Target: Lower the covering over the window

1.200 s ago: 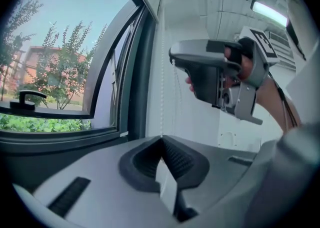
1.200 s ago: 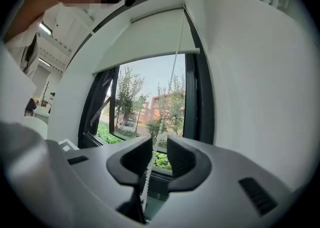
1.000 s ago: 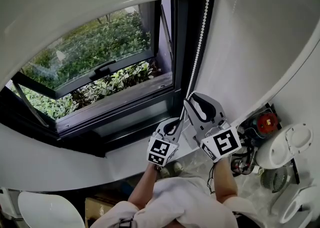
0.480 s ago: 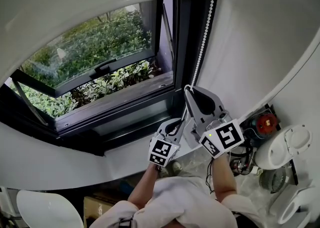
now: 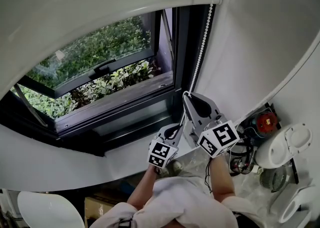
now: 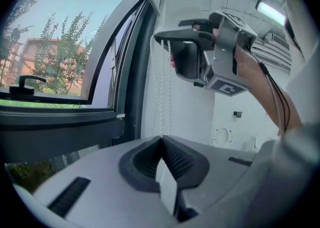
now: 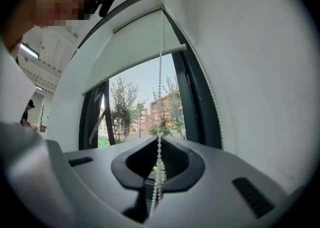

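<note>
The white roller blind (image 5: 100,2) covers the top of the window (image 5: 100,72); its bottom bar (image 7: 135,64) hangs above the open pane. A white bead chain (image 5: 200,57) drops along the dark frame at the right. My right gripper (image 5: 187,96) holds it higher up. Its jaws have just been closing and now pinch the chain (image 7: 159,117) at the tips, and the slack dangles through the gap. My left gripper (image 5: 174,129) sits lower and nearer me, shut on the same chain (image 6: 160,87) at its tips. The right gripper (image 6: 164,36) shows above it in the left gripper view.
The window sash with a black handle (image 5: 107,65) is tilted open over green bushes. A white sill (image 5: 125,152) runs below. At the lower right stand a white appliance (image 5: 282,147), a red part (image 5: 266,120) and cables. A white round object (image 5: 47,209) lies at the lower left.
The right gripper's jaws closed on the bead chain. Both grippers moved a little down with it, and the blind's bottom edge now hangs lower over the window.
</note>
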`<state>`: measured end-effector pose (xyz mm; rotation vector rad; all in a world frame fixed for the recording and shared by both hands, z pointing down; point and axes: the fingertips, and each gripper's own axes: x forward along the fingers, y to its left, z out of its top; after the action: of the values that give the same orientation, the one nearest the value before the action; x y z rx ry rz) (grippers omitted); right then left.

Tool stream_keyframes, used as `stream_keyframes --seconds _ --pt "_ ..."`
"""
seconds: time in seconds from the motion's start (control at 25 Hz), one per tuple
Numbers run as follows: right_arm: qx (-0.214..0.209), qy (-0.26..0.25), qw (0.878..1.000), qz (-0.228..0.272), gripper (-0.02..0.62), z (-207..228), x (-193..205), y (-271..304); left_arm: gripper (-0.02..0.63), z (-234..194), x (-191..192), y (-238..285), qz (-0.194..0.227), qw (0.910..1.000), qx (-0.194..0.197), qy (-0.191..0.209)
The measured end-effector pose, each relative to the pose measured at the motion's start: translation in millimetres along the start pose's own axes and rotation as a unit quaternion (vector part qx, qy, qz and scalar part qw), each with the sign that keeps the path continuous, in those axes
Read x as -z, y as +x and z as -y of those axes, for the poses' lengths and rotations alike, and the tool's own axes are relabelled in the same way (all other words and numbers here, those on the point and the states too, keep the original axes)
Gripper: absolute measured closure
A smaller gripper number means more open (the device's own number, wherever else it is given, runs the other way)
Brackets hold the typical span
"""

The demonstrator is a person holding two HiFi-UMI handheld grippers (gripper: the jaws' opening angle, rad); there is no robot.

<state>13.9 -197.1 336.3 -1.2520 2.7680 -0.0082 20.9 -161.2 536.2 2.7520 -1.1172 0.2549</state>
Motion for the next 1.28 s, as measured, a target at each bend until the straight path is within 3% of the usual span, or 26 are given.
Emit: stream_keyframes --seconds 1.28 --pt "0.009 0.091 0.991 -0.102 0.589 11 123 -1 0.592 -2 114 12 -0.094 0.9943 0.012 -0.050"
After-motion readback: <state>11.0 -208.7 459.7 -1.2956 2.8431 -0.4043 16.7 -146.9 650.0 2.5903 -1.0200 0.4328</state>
